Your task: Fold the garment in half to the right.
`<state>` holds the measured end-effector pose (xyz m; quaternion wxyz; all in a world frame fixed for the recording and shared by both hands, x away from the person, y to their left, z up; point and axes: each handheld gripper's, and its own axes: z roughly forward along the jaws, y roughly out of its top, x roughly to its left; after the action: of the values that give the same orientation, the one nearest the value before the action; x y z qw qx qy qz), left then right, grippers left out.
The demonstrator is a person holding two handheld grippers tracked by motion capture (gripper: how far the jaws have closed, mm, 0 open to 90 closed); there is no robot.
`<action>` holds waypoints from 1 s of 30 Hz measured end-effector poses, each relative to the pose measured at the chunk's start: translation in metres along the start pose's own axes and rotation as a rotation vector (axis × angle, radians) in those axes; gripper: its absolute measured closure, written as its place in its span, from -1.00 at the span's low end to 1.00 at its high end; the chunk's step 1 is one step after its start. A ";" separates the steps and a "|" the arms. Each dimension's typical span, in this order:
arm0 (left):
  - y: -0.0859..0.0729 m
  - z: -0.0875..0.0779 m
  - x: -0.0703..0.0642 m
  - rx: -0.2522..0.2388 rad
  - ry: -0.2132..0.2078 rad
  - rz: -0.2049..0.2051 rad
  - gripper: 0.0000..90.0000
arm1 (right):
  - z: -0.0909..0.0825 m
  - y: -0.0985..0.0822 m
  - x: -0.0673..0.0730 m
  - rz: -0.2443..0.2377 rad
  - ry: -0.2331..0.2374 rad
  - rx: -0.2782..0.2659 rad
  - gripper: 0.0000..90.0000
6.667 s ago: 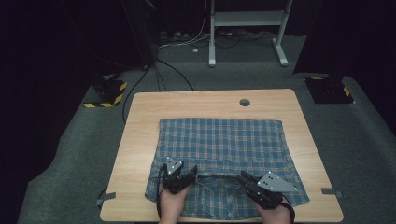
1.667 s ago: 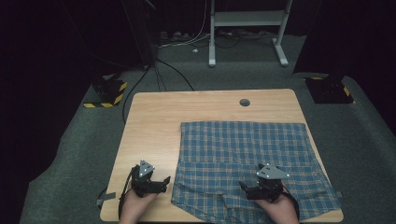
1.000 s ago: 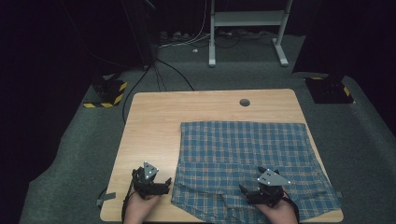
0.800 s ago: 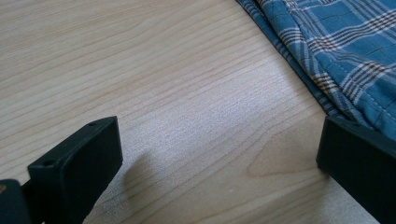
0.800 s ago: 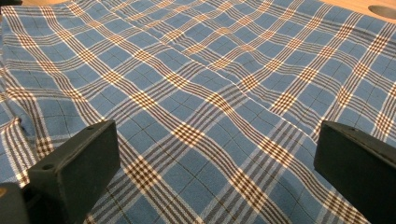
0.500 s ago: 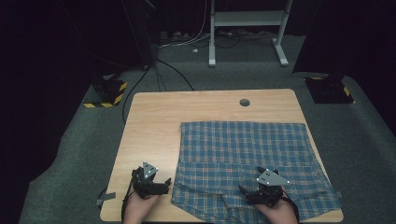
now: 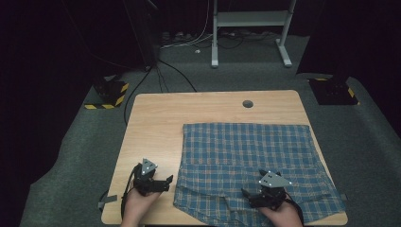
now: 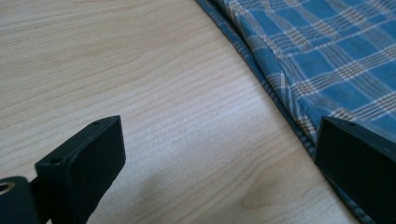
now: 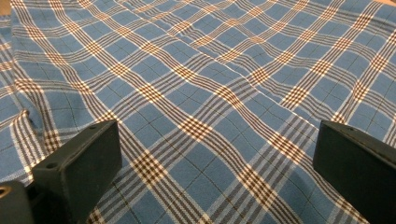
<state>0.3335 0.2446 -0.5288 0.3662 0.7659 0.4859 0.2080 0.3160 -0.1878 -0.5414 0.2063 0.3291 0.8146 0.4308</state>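
My left tool sits low at the near left, jaws wide apart, gripping nothing, my hand behind it. My right tool sits low at the near right, jaws also spread wide, hand behind.

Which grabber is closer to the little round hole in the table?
Left, I think, though it is close. The left gripper sits near the table's front edge, left of the hole; the right gripper sits on the plaid cloth, closer to the front edge.
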 end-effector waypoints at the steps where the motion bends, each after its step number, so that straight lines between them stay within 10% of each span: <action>1: 0.002 0.000 0.002 0.000 -0.010 -0.009 -0.95 | 0.000 0.000 0.000 0.007 -0.003 0.001 -0.98; 30: 0.076 0.066 0.020 -0.083 -0.050 -0.019 -0.91 | 0.000 -0.001 -0.001 -0.006 0.015 0.001 -0.94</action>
<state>0.4322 0.2195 -0.5143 0.4115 0.7503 0.4748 0.2055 0.3160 -0.1887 -0.5424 0.2015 0.3236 0.8174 0.4320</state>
